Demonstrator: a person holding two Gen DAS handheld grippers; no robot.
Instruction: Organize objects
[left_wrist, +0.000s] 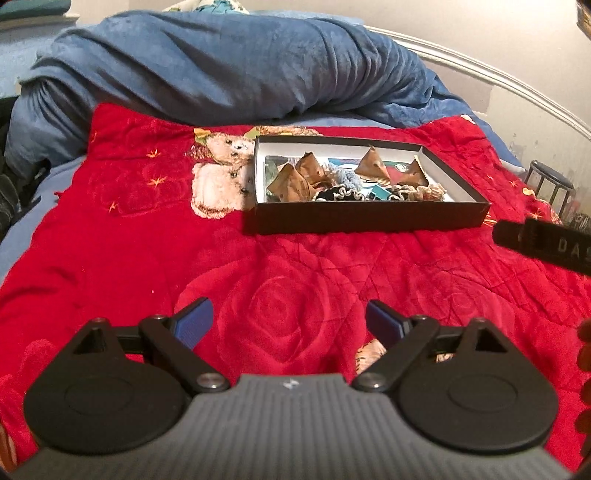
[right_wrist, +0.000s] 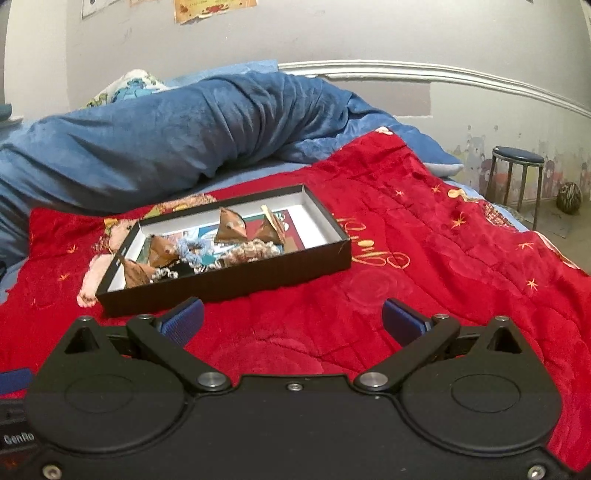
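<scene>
Both tools, left tool (left_wrist: 290, 319) and right tool (right_wrist: 291, 319), hover spread and empty over the red blanket (left_wrist: 129, 240); the filled black box (right_wrist: 236, 277) lies ahead, unobstructed.

Right gripper (right_wrist: 291, 317) jaws spread, empty, above red blanket (right_wrist: 424, 258); black box (right_wrist: 236, 275) ahead-left.

My left wrist view faces the shallow black cardboard box (left_wrist: 369, 218) squarely; my right sees it (right_wrist: 236, 275) obliquely, nearer, from its right.
</scene>
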